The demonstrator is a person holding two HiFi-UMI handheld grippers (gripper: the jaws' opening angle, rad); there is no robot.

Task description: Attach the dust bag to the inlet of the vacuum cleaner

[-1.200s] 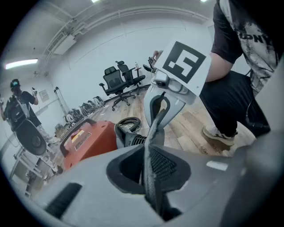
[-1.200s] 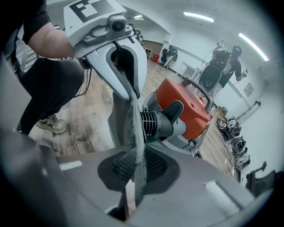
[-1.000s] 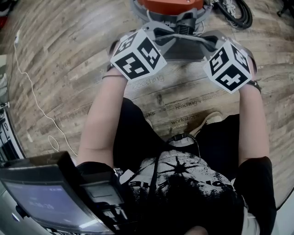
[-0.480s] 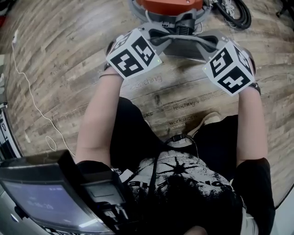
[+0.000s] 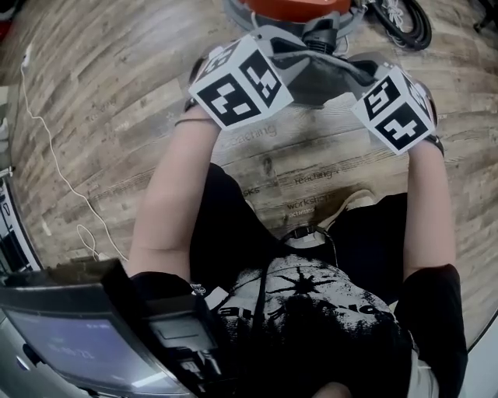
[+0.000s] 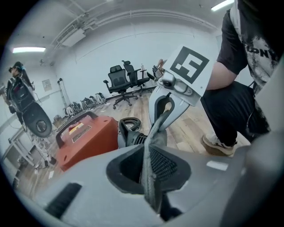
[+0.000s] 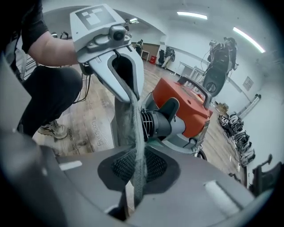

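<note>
Compared with a second ago, the grey dust bag (image 5: 327, 71) sits slightly higher in the head view, nearer the black inlet (image 7: 157, 124) of the one orange vacuum cleaner (image 7: 188, 104). Two grippers hold it stretched between them: the left gripper (image 6: 150, 175) and the right gripper (image 7: 135, 177) each pinch its fabric, jaws nearly together. From above, their marker cubes hide the jaws. On the wooden floor (image 5: 117, 93) lie one white cable (image 5: 54, 163) and one black hose coil (image 5: 405, 19); two office chairs (image 6: 124, 80) stand far behind
</note>
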